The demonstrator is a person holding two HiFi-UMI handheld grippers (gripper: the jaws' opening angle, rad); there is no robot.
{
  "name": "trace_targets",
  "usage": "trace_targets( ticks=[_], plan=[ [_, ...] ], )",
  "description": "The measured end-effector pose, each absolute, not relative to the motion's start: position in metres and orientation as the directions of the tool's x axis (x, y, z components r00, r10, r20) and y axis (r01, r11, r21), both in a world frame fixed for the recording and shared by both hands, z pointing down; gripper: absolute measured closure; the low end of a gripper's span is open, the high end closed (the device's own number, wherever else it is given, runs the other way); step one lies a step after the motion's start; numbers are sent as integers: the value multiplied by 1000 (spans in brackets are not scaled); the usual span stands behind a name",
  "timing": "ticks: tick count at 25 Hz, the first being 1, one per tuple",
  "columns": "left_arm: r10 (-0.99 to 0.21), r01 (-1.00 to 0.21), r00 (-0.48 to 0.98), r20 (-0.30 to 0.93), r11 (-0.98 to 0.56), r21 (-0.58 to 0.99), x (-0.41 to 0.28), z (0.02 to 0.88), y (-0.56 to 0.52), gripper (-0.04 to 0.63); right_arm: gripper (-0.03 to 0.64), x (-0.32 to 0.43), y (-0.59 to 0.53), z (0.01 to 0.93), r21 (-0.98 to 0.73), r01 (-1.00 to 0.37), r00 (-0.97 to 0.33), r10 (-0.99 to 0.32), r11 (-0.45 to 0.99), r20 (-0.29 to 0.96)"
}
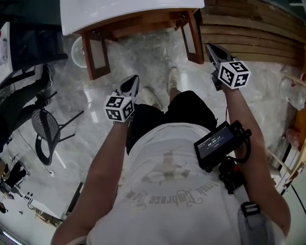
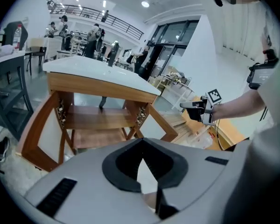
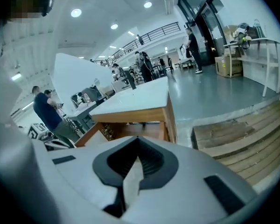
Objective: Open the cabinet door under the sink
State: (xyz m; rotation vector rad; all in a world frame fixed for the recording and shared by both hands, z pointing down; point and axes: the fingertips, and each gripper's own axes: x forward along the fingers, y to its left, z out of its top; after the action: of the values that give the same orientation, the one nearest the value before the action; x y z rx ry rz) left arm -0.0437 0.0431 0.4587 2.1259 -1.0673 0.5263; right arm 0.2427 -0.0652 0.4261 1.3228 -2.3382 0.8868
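The white sink top (image 1: 127, 4) sits on a wooden cabinet whose two doors stand swung outward, the left door (image 1: 96, 55) and the right door (image 1: 194, 40). My left gripper (image 1: 132, 80) hovers in front of the left door, apart from it, shut and empty. My right gripper (image 1: 214, 50) is raised just right of the right door, also shut with nothing in it. In the left gripper view the open cabinet shows its bare shelves (image 2: 100, 120) between the spread doors, beyond my shut left gripper (image 2: 142, 164). The right gripper view looks over my shut right gripper (image 3: 135, 169) to the sink top (image 3: 135, 99).
Wooden planks (image 1: 255, 29) lie to the right of the cabinet, a white bucket (image 1: 77, 52) stands at its left. A black chair (image 1: 46, 131) is at the left, a plastic bottle (image 1: 293, 93) at the right. The person's feet (image 1: 173, 78) stand before the cabinet.
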Motion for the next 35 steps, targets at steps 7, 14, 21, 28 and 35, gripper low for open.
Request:
trace_targets(
  ticks=[7,14,21,28,35],
  plan=[
    [-567,-810,585,580,-440,387,-80,410,65,586,603,175,-48,359,-361,-805,-593,-666,471,453],
    [-618,-815,578,533,-469,339,-114,378,78,586,603,119,-15,317,-354,-747,-665,-649,563,369],
    [-650,-816,578,493,-478,326,-140,360,83,586,603,85,23,304,-360,-729,-685,-636,583,356],
    [-656,-801,598,461,-490,344,-141,351,98,585,603,65,48,297,-347,-723,-691,-626,598,362],
    [-648,-793,609,457,-499,349,-136,347,108,586,603,66,56,291,-343,-727,-687,-629,595,365]
  ],
)
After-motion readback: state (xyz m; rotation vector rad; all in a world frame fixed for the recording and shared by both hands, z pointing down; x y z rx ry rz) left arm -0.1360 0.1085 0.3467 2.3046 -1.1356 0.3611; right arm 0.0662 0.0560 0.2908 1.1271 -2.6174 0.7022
